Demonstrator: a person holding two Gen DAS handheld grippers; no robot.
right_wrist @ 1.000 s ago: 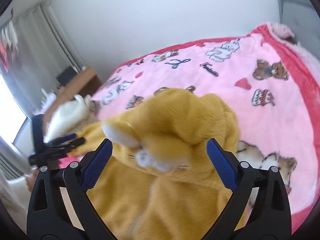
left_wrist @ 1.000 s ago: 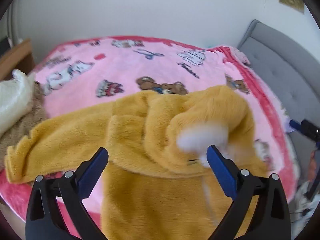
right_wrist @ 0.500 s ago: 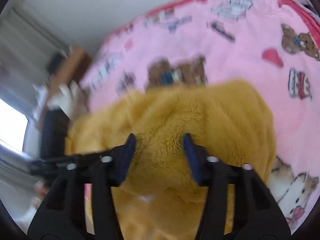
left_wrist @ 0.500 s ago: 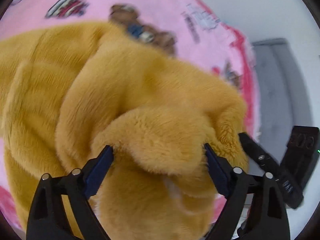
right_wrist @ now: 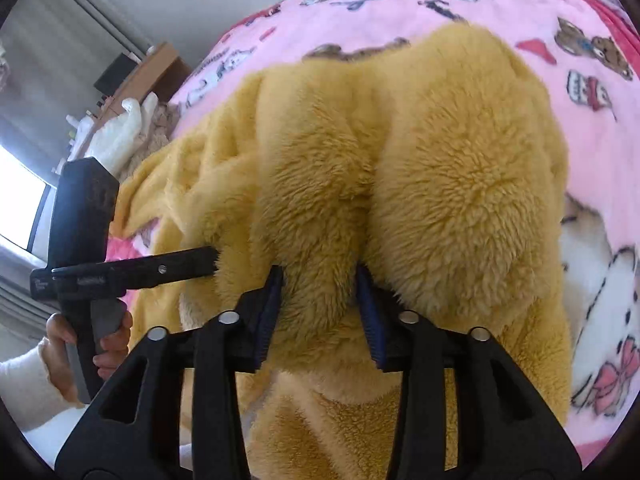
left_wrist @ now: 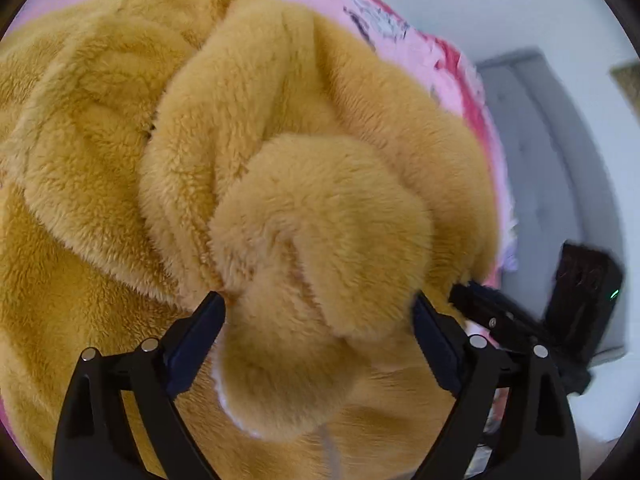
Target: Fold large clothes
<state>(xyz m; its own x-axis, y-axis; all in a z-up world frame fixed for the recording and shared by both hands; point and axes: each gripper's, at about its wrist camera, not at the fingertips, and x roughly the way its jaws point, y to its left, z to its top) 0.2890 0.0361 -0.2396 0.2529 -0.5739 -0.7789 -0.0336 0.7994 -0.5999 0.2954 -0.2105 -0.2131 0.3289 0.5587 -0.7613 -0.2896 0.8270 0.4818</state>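
We're mid-fold: both grippers on the fleece [left_wrist: 280, 128] bunched on the bed [right_wrist: 500, 12], left gripper [left_wrist: 316, 312] opening around a lump, right gripper [right_wrist: 320, 296] opening but pinching a ridge, flattening left.

A bed was covered with a pink blanket [right_wrist: 500, 20] with cartoon prints and a red border. Behind it stood a plain white wall [left_wrist: 500, 8], and a grey padded headboard [left_wrist: 560, 168] was at the side of the bed. A wooden desk [right_wrist: 160, 68] stood near pale curtains [right_wrist: 52, 56], and bright daylight came through a window [right_wrist: 16, 204].
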